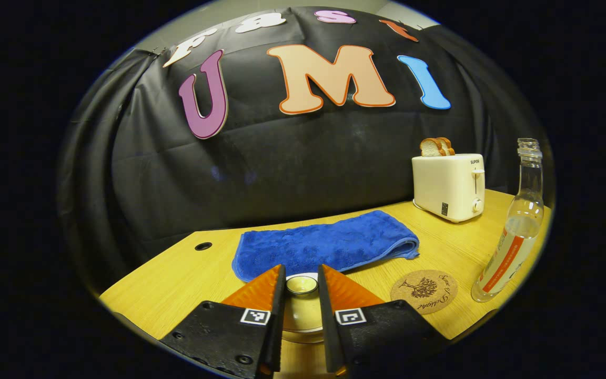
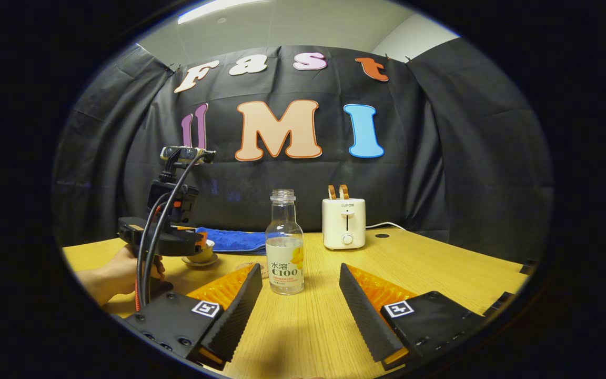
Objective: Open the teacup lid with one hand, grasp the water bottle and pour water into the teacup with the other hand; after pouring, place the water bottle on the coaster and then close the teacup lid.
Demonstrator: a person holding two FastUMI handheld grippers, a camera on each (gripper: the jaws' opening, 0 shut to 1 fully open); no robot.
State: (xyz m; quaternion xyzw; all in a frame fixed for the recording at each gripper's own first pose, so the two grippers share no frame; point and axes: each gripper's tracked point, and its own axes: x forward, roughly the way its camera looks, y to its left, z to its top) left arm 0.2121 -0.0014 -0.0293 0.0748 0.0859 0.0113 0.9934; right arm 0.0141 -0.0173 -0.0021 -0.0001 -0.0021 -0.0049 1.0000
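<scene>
On the table [image 2: 440,263], the clear water bottle [image 2: 284,245] stands uncapped, half full.

Bare worktop [image 2: 440,268] lies right of the water bottle [image 2: 284,247]; open lane between the right tool [image 2: 298,295] fingers leads to it. Toaster [image 2: 343,223] stands far behind. Left tool [image 2: 169,239] and hand [image 2: 119,273] crowd the teacup [image 2: 201,255]; coaster [image 1: 424,291] apparently unobstructed.
</scene>
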